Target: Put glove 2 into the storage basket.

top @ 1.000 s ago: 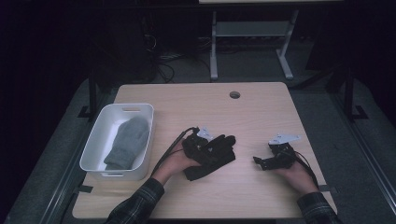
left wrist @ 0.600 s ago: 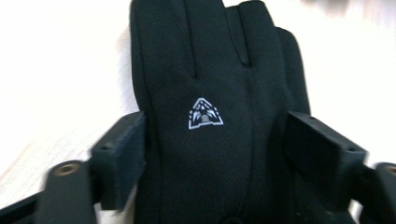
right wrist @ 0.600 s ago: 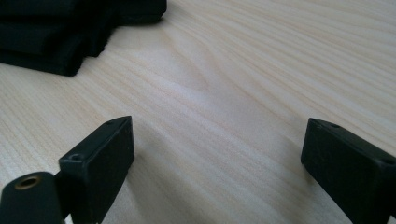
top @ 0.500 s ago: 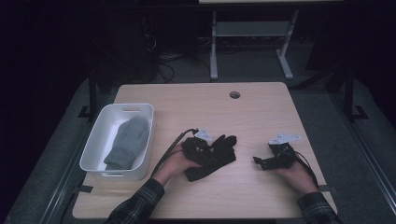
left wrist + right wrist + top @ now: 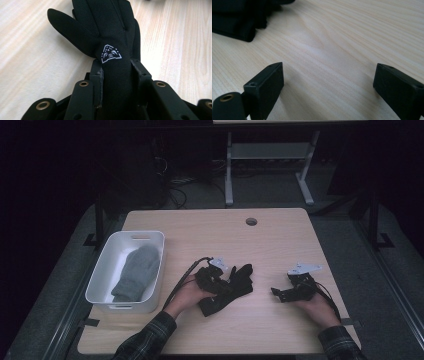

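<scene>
On the light wooden table point(image 5: 280, 240) we count two gloves, one white plastic bin point(image 5: 102, 275), two hand-held grippers and one round cable hole point(image 5: 251, 221) near the far edge. One glove is a grey knitted mitten point(image 5: 136, 274) lying inside the bin, which sits at the table's left side. The other is a black glove point(image 5: 235, 285), and it lies flat on the table's surface just right of the bin, about midway across the near half.

We hold the left gripper point(image 5: 223, 279) over the cuff end of the black glove. In the left gripper view, the black glove point(image 5: 107, 32) runs away from us with its fingers spread toward the table's far side and its thumb angled off to the left. It is smooth, matte fabric with a small white triangular logo point(image 5: 110, 53) printed on the wrist band. The jaws have just been closing, and now both pads press on the narrow wrist band from either side, so the left gripper point(image 5: 116, 75) is gripping the glove.

The right gripper point(image 5: 280, 292) rests low over the table, well apart to the right of the black glove. In its own view the right gripper point(image 5: 328, 82) has its jaws standing wide apart with bare wood between them.
</scene>
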